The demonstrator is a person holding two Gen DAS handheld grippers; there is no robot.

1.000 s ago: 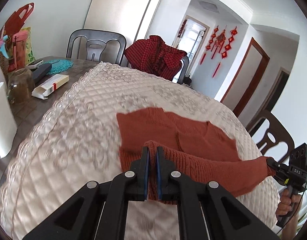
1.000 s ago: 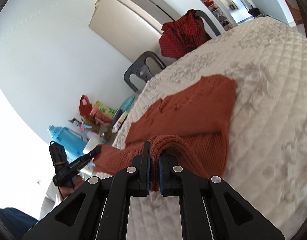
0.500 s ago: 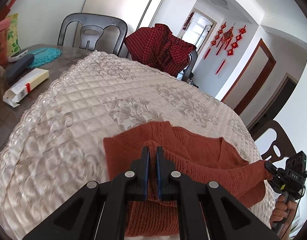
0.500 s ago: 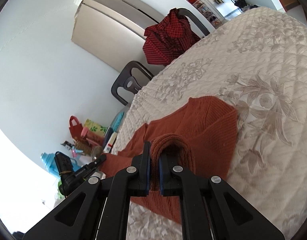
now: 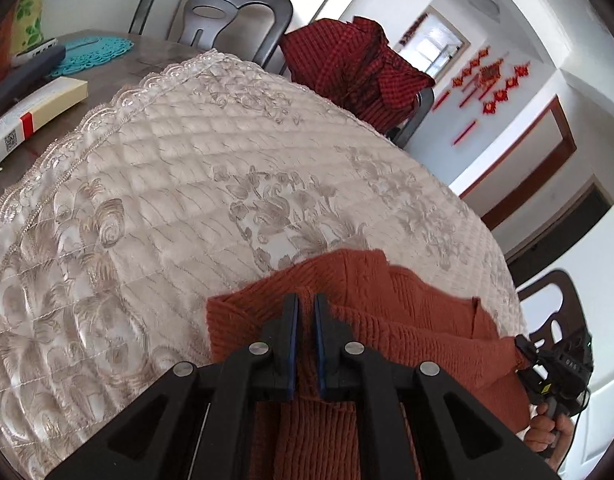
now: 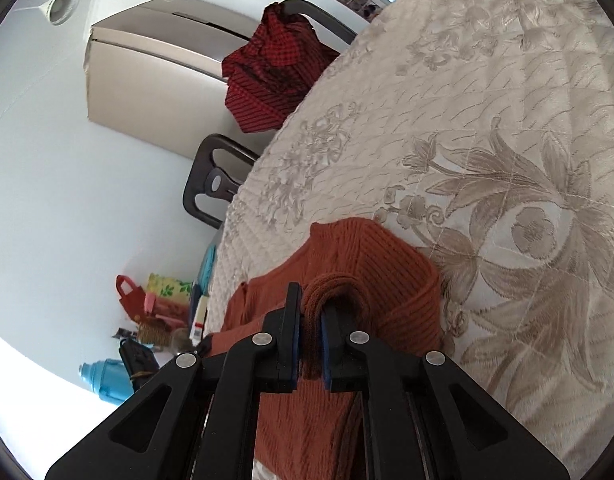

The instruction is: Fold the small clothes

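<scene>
- Sweater (image 5: pixel 407 320), rust-red knit, lies near the close edge of the quilted cover (image 5: pixel 167 184); over the last second I have carried its gripped edge forward across the body, so the near layer now lies doubled over the far one.
- Left gripper (image 5: pixel 305 308) is clamped narrow on a pinch of knit at the sweater's left end; the fabric sits between the blue pads.
- Right gripper (image 6: pixel 311 312) is likewise closed on a thick rolled hem, seen bulging over its fingers.
- My judgement: the fold is well along, with lowering and release to come; a slack middle could bunch.
- Surface: a cream floral cover over a dark table (image 5: pixel 119 60), with a white carton (image 5: pixel 31 114) and a teal mat (image 5: pixel 95 50) at the left.
- Room: a dark chair (image 5: pixel 211 4), then a red checked garment (image 5: pixel 355 68) draped over another chair, red hangings (image 5: pixel 491 80) on the white wall at right.
</scene>
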